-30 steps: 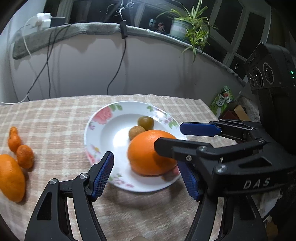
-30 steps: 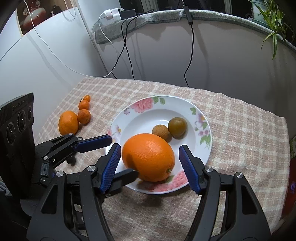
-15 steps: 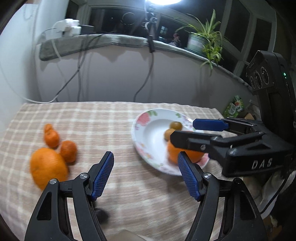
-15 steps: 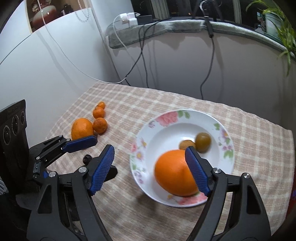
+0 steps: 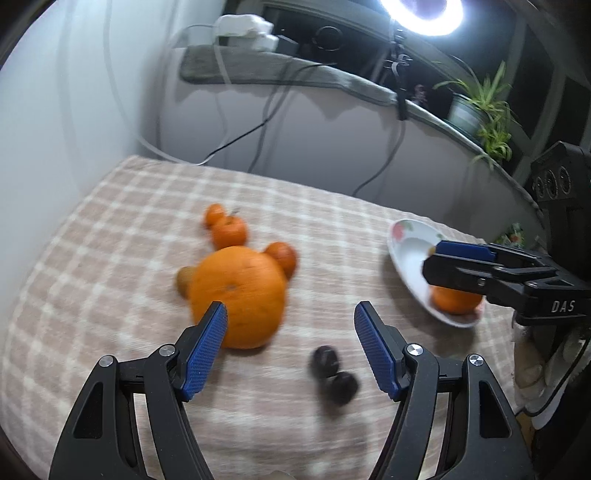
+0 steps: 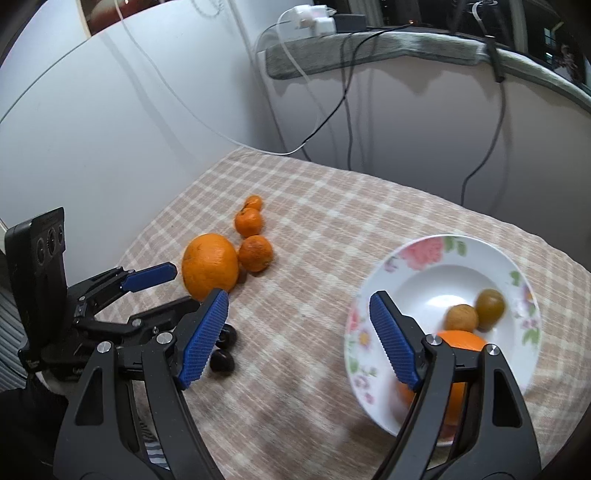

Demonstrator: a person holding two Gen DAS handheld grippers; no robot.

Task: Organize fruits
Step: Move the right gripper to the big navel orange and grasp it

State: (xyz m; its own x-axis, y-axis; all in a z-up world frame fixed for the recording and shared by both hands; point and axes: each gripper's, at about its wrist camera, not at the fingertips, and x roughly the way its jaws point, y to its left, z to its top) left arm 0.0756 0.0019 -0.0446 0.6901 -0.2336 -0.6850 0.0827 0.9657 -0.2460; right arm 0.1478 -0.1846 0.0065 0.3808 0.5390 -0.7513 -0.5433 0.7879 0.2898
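A large orange [image 5: 238, 297] lies on the checked cloth, with three small mandarins [image 5: 229, 230] behind it and a small brown fruit [image 5: 183, 282] at its left. Two dark fruits [image 5: 334, 374] lie in front. My left gripper [image 5: 291, 341] is open and empty, just in front of the large orange. The flowered plate [image 6: 424, 269] holds another large orange [image 6: 452, 369], a brown fruit [image 6: 461, 318] and a green-brown fruit [image 6: 489, 303]. My right gripper [image 6: 299, 336] is open and empty, above the cloth between the plate and the loose fruit.
A wall with hanging cables [image 5: 258, 122] runs behind the table. A ledge holds chargers [image 5: 245, 29] and a potted plant [image 5: 476, 107]. A ring light [image 5: 421, 14] shines at the top. The table's left edge is near the large orange [image 6: 210, 266].
Both grippers have swung left, away from the plate. The loose orange and mandarins now sit in front of my left gripper. The dark fruits have come into view.
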